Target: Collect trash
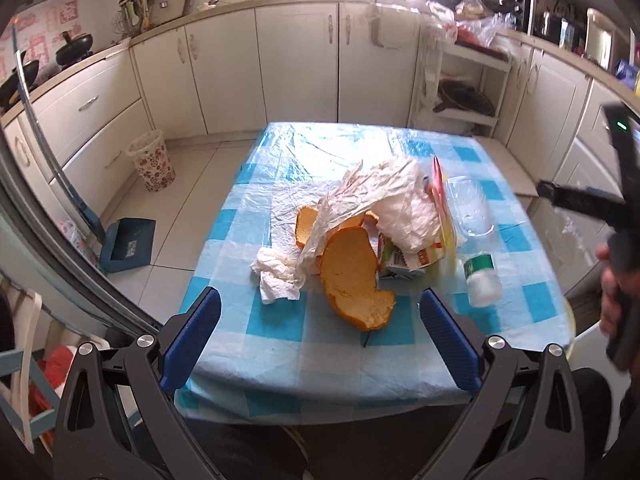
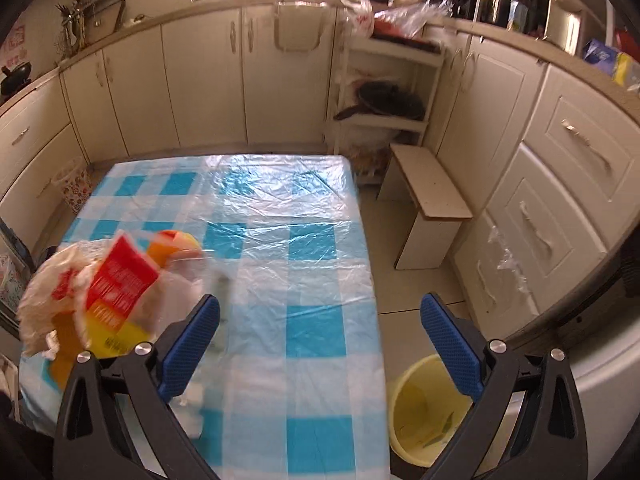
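Left wrist view: the left gripper (image 1: 320, 328) hovers with jaws spread before the trash pile (image 1: 372, 224) at frame centre on the checked surface (image 1: 280, 168); nothing is grasped yet.

Right wrist view: the right gripper (image 2: 320, 332) is also spread and empty, with a yellow bin (image 2: 424, 412) at lower right. The red packet (image 2: 120, 280) has print too blurred to read. The next move is probably closing on a piece.
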Demonstrator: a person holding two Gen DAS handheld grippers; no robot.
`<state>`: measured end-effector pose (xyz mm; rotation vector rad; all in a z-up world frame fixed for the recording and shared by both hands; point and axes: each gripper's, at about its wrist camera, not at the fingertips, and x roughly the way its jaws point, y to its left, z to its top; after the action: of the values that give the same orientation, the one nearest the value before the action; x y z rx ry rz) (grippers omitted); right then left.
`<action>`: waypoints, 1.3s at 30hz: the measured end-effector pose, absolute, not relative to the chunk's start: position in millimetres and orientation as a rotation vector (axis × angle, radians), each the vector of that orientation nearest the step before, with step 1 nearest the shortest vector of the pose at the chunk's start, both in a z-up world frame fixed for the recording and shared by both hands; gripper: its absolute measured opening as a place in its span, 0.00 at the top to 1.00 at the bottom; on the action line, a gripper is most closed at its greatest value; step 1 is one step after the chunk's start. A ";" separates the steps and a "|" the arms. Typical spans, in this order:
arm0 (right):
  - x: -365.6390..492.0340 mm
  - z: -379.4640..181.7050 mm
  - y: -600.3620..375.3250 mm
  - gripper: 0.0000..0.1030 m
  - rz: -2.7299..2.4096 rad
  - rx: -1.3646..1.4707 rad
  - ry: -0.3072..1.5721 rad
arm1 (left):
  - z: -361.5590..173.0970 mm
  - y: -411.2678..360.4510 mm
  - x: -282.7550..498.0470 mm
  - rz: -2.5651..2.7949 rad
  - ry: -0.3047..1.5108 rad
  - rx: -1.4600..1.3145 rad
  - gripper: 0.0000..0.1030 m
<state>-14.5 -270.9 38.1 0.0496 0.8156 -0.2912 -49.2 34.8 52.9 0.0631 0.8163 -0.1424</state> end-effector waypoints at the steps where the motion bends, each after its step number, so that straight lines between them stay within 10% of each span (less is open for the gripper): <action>1: -32.5 46.9 -261.4 0.07 -0.283 0.036 0.795 | 61.5 37.9 -58.6 -0.147 0.805 0.051 0.07; 16: -207.6 99.2 -152.0 0.07 -0.245 -0.008 0.685 | 99.2 76.5 -196.0 -0.187 0.780 0.086 0.07; 39: -249.8 102.0 -132.1 0.07 -0.222 0.016 0.701 | 116.8 90.7 -229.9 -0.172 0.745 0.091 0.07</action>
<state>-249.8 -132.1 102.0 0.0158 0.7006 -0.2222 -229.9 90.7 116.8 0.0910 0.7452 -0.1721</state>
